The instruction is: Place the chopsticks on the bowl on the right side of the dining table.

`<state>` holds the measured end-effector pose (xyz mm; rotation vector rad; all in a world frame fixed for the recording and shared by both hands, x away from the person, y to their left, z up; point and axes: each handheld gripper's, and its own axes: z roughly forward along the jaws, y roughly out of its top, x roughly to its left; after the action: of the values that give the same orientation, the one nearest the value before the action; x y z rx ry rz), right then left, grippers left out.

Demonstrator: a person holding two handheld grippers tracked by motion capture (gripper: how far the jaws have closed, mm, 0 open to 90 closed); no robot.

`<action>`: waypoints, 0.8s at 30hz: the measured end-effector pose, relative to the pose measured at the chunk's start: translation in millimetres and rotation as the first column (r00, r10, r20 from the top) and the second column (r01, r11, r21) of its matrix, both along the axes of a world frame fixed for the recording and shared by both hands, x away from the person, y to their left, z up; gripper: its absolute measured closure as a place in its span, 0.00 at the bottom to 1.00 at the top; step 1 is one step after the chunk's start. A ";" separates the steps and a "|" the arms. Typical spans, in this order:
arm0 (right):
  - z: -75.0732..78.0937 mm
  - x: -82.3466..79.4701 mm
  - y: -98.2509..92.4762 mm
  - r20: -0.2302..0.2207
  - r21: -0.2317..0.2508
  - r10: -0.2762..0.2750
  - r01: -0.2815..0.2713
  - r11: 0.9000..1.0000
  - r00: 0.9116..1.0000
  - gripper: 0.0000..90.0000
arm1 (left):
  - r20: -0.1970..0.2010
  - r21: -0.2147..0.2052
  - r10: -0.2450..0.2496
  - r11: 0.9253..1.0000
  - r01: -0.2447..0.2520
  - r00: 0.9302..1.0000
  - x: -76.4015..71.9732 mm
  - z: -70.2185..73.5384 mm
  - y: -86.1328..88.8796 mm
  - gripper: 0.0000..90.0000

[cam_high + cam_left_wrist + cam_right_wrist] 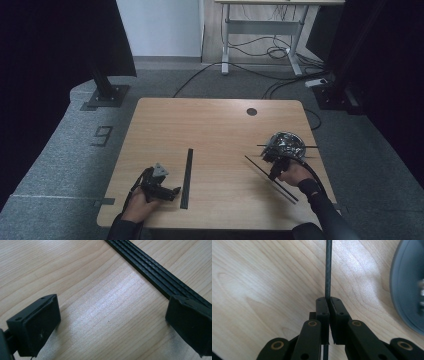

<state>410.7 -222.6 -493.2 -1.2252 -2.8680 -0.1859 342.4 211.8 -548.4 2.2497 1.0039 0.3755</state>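
My right gripper (328, 302) is shut on a thin black rod (328, 270), which runs straight up between its pads over the wooden table (262, 277). In the high view this rod (260, 167) lies slanted at the table's right side, with the right gripper (274, 174) on it. A round grey, shiny object (286, 145) sits just beyond, crossed by another thin rod; its rim (409, 290) is at the right of the right gripper view. My left gripper (112, 322) stands wide open over bare wood. A flat black ribbed strip (155, 272) lies by its right jaw, and in the high view the strip (187, 177) is just right of the left gripper (175, 192).
A dark round hole (251, 111) marks the table's far right part. Beyond the table there is grey carpet with cables (270, 52), a white desk frame (226, 45) and black stand bases (106, 95). Bare wood (215, 130) spans the table's middle and far half.
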 end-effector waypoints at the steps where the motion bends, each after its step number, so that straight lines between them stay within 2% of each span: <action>1: 2.2 -0.9 -0.3 0.003 0.004 0.000 0.000 1.000 1.000 0.96 | 0.000 0.000 0.000 1.000 0.000 1.000 0.0 0.0 0.0 0.00; 7: 16.2 -6.2 -3.2 0.007 0.035 0.005 -0.005 0.999 1.000 0.96 | 0.000 -0.002 0.001 1.000 -0.001 1.000 0.0 -0.1 -0.1 0.00; 10: 28.0 -8.6 -5.5 0.021 0.042 0.010 -0.011 0.999 1.000 0.96 | 0.001 -0.002 0.001 1.000 -0.001 1.000 0.0 -0.1 -0.1 0.00; 24: 58.2 -13.4 -9.0 0.035 0.044 0.020 -0.021 0.999 0.999 0.96 | 0.001 -0.003 0.002 1.000 -0.002 1.000 0.0 -0.2 -0.2 0.00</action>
<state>397.3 -231.7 -434.9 -1.1967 -2.8881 -0.2713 342.4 211.6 -548.5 2.2461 1.0052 0.3756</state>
